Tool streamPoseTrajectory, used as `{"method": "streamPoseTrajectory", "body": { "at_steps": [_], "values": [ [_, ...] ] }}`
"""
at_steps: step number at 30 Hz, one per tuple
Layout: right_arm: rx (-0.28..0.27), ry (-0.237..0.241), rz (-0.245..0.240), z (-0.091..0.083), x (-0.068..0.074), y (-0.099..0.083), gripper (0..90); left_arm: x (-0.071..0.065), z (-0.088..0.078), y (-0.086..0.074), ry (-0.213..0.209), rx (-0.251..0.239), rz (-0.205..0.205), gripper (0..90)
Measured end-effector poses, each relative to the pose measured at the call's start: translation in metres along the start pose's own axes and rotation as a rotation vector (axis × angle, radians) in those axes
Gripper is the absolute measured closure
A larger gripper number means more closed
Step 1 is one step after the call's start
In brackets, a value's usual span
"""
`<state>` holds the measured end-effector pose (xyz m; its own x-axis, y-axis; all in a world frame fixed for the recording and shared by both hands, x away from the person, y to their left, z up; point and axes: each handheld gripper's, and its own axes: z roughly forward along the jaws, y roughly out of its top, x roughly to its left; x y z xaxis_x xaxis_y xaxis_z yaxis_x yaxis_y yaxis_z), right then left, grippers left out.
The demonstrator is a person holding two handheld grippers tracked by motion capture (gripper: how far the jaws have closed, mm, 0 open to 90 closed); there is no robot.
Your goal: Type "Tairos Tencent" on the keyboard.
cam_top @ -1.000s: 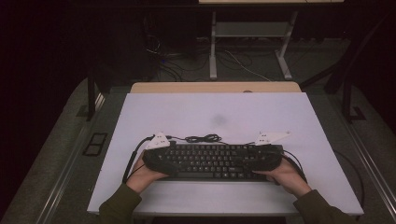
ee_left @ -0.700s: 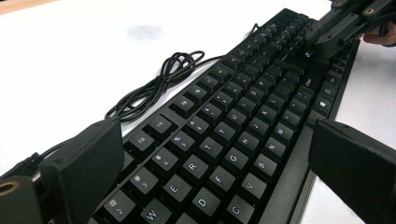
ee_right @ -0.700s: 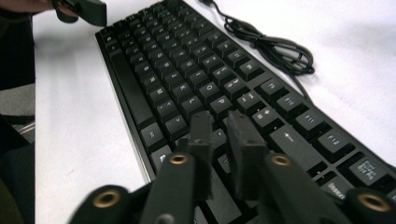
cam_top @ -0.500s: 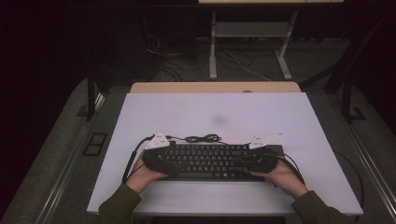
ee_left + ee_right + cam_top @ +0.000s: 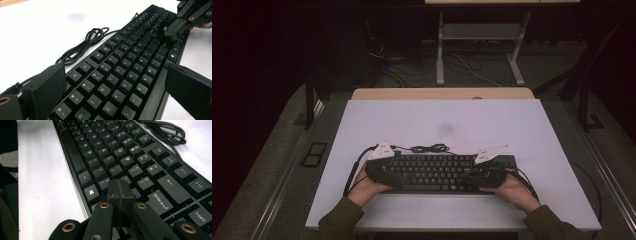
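A black keyboard point(image 5: 437, 172) lies near the front edge of the white table point(image 5: 522, 125), its black cable point(image 5: 429, 148) coiled just behind it. My left gripper point(image 5: 117, 87) stands open, its jaws wide apart on either side of the keyboard's point(image 5: 125, 70) left end, one by the back edge and one by the front. My right gripper point(image 5: 120, 191) is shut with nothing between its jaws; its tip hovers at the keys point(image 5: 140, 182) left of Enter. In the high view the left gripper point(image 5: 384, 167) and right gripper point(image 5: 484, 175) rest over the keyboard's two ends.
A faint dark smudge point(image 5: 445, 129) marks the middle of the table. A wooden tabletop point(image 5: 442, 93) abuts the far edge. Beyond it, loose cables point(image 5: 462, 65) and a metal frame point(image 5: 439, 55) stand on the dark floor. The coiled cable point(image 5: 165, 131) lies beside the function keys.
The right hand and its gripper have shifted a little left and toward the front, further over the keyboard's right part. The left gripper and the keyboard have stayed put.
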<state>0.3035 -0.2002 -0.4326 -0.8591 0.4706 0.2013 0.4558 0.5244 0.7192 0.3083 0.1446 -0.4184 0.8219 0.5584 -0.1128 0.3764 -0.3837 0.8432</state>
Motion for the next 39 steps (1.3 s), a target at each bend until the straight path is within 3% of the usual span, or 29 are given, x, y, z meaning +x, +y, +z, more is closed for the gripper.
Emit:
{"method": "streamPoseTrajectory", "body": {
  "at_steps": [22, 39],
  "values": [
    [0.033, -0.009, 0.000, 0.0033, -0.0012, -0.0026, 89.2, -0.0009, 0.0000, 0.0011, -0.001, 0.002, 0.000, 4.2],
    [0.034, -0.005, -0.006, 0.0038, -0.0010, -0.0024, 89.2, 0.0019, 0.0046, 0.0091, -0.013, 0.002, -0.026, 16.6]
  ]
}}
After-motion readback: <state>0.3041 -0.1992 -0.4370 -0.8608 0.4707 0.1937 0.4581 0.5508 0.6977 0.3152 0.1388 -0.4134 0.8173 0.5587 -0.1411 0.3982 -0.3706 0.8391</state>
